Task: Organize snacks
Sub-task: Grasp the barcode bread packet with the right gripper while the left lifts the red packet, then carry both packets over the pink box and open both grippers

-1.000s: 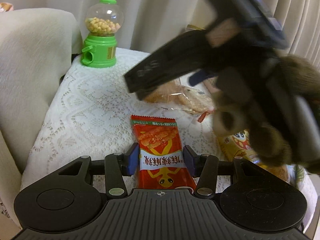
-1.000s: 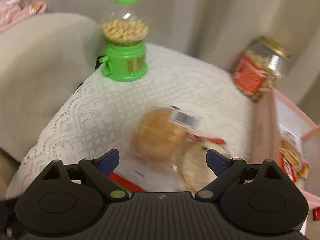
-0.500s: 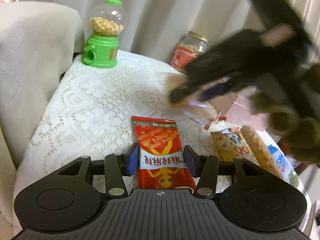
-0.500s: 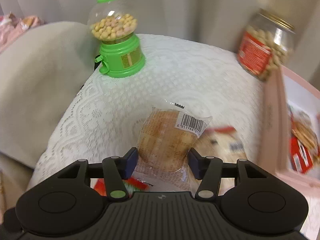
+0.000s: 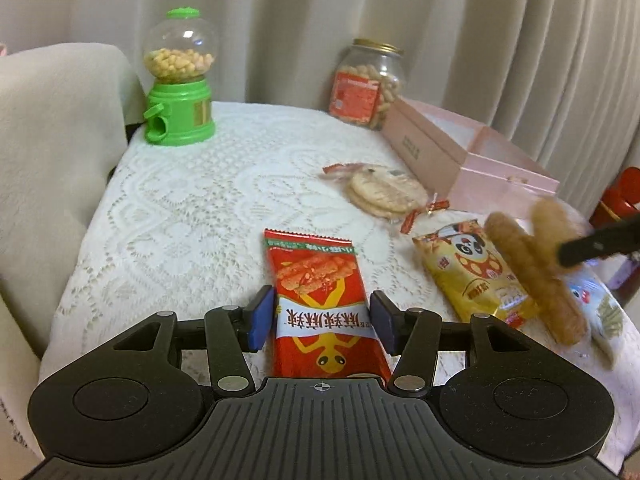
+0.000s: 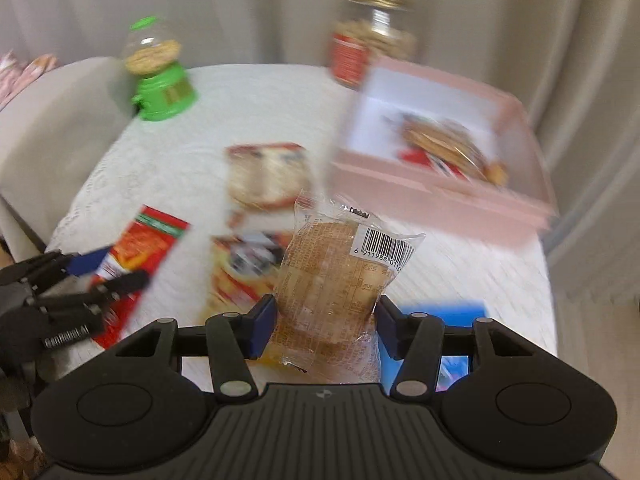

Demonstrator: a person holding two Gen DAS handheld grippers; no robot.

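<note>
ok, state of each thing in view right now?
Right tongs: shut on the clear-wrapped cake, held above the table.
Left tongs: opening, astride the red packet, pads off it.
Red packet: flat on the lace cloth.
Pink box: open, snacks inside.
Jar: lidded, upright.
Green dispenser: upright, part full.

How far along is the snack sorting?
Early. Done: one packet lies in the pink box. In hand: the right gripper grips a clear-wrapped cake; the left gripper, jaws opening, straddles the red packet. Left: rice crackers, panda packet.
</note>
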